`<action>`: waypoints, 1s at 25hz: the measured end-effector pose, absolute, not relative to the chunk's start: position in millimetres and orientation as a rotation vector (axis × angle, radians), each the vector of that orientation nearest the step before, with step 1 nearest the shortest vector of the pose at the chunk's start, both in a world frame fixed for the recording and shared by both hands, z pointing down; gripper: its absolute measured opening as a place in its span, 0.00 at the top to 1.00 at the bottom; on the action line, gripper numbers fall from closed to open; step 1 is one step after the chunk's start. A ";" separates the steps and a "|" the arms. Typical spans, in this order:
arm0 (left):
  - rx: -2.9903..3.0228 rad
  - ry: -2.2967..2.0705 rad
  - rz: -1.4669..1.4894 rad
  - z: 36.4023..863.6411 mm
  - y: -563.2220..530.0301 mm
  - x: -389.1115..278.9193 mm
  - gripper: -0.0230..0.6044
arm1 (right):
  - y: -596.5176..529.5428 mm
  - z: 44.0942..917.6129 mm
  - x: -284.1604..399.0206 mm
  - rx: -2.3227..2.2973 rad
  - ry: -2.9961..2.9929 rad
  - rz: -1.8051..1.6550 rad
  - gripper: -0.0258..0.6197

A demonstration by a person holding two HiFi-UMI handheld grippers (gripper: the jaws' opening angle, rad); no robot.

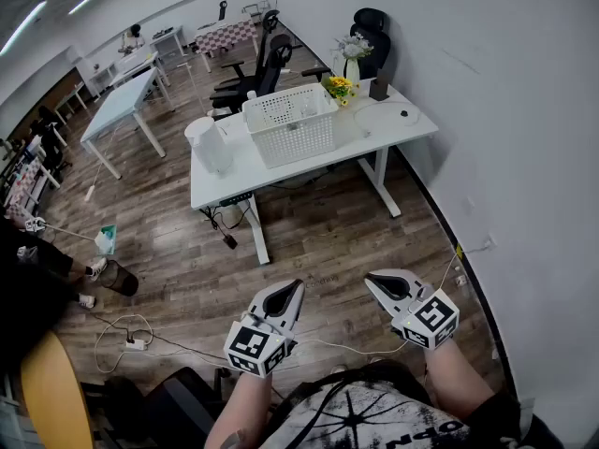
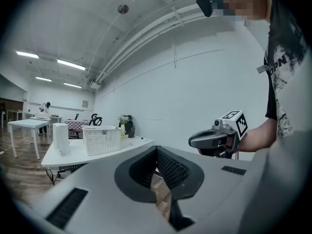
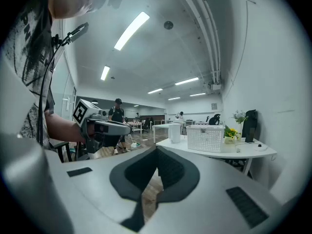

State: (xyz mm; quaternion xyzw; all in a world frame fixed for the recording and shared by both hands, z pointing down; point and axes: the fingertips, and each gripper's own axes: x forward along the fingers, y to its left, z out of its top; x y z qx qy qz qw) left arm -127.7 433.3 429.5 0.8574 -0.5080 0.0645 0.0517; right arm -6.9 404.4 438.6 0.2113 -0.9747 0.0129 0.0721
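We hold the left gripper and right gripper at lower centre, each with jaws closed and empty. The white basket stands on the white table at upper centre, well apart from both.

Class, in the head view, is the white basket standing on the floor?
No, the basket stands on top of the white desk.

floor: wood planks | walls: white | desks: white | lights: ceiling strips
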 end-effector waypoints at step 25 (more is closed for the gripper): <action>2.614 -1.505 0.169 441.9 435.7 -144.0 0.95 | 412.7 437.7 -25.8 0.658 -2.944 0.076 0.93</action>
